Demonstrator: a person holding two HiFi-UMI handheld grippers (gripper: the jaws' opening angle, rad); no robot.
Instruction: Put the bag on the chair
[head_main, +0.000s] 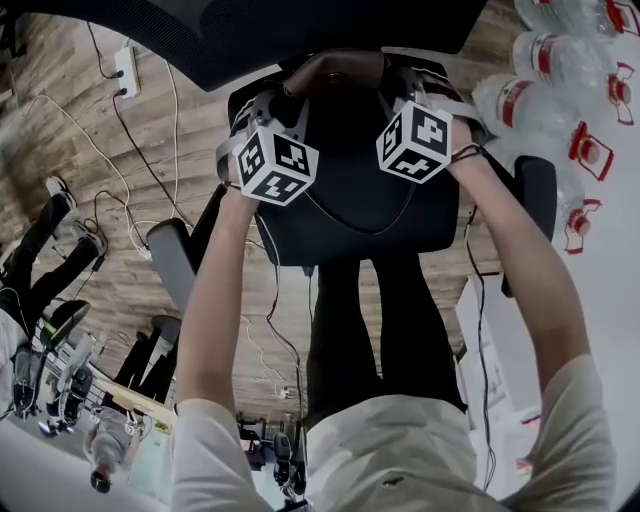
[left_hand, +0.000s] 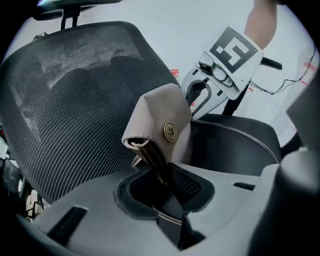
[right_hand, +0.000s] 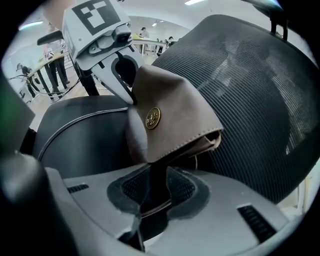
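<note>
Taupe leather is filling both gripper views: it is the handle (head_main: 335, 65) of the bag (head_main: 350, 190), arching between the two hands just in front of the mesh back of the chair (left_hand: 75, 100).

On the left, the left gripper (left_hand: 165, 187) is pinching the handle's end just below a brass stud (left_hand: 170, 131). The strap is running down between its jaws and leaning on one pad, with a dark gap beside it, so the grip is probably a light one.

In the middle, the dark bag is hanging below both sets of jaws, over the seat. Its long axis is running left to right, level with the chair back. Whether its base is already resting on the seat is not showing in any view.

On the right, the right gripper (right_hand: 150, 192) is clenching the other end of the handle squarely, with a pad on each side.

Neither hand is nearer, since each is holding one end. The bag is lying straight down from the jaws, so the coming move is likely a level lowering and then a release.
</note>
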